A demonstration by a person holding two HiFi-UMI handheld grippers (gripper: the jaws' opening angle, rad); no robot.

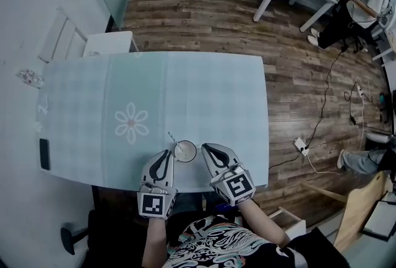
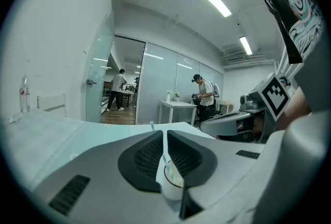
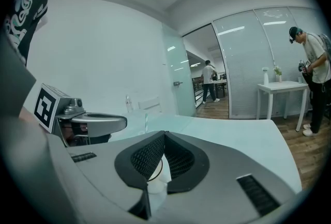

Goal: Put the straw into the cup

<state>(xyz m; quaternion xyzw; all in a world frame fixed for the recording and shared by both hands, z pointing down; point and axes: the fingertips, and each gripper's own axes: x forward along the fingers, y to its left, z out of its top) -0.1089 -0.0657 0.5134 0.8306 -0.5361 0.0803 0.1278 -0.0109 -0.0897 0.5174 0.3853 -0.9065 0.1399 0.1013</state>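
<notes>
1. We see the cup (image 1: 185,151) standing at the table's (image 1: 204,93) near edge, with the straw (image 1: 172,138) in it, leaning toward the far left.
2. The left gripper (image 1: 166,154) sits just left of the cup, jaws drawn together on nothing.
3. The right gripper (image 1: 206,148) sits just right of the cup, also closed and empty; contact with the cup seems unlikely, though we cannot be sure.

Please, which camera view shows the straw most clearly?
The head view: the straw shows clearly, leaning out of the cup. In the left gripper view the shut left tongs hide it except its tip and a sliver. The right gripper view shows only a thin piece above the right tongs.
</notes>
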